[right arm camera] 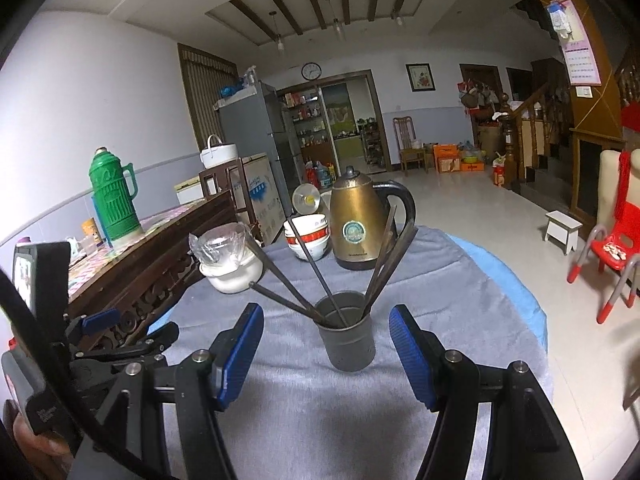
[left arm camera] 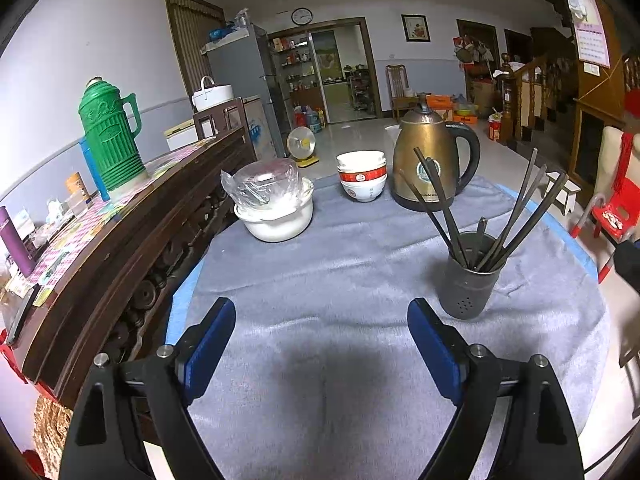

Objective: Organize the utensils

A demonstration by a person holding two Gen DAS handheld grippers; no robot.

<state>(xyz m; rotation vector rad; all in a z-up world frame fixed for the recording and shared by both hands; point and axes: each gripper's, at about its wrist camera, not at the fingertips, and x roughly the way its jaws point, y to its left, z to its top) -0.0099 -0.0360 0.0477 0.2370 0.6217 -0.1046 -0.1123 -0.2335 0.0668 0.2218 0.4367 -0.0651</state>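
Note:
A dark grey utensil holder (left arm camera: pixel 469 276) stands upright on the grey cloth, with several dark chopsticks (left arm camera: pixel 520 208) leaning out of it. In the right wrist view the holder (right arm camera: pixel 349 336) sits just ahead, between the fingertips, with its chopsticks (right arm camera: pixel 304 264) fanned out. My left gripper (left arm camera: pixel 322 320) is open and empty, to the left of the holder and nearer than it. My right gripper (right arm camera: pixel 326 330) is open and empty, close in front of the holder. The left gripper also shows in the right wrist view (right arm camera: pixel 120 328) at the left edge.
A brass kettle (left arm camera: pixel 430 160), stacked bowls (left arm camera: pixel 362 176) and a white pot with a wrapped glass bowl (left arm camera: pixel 276 204) stand at the table's far side. A dark wooden sideboard (left arm camera: pixel 132 248) with a green thermos (left arm camera: pixel 110 136) runs along the left. Red chairs (right arm camera: pixel 612 252) stand at the right.

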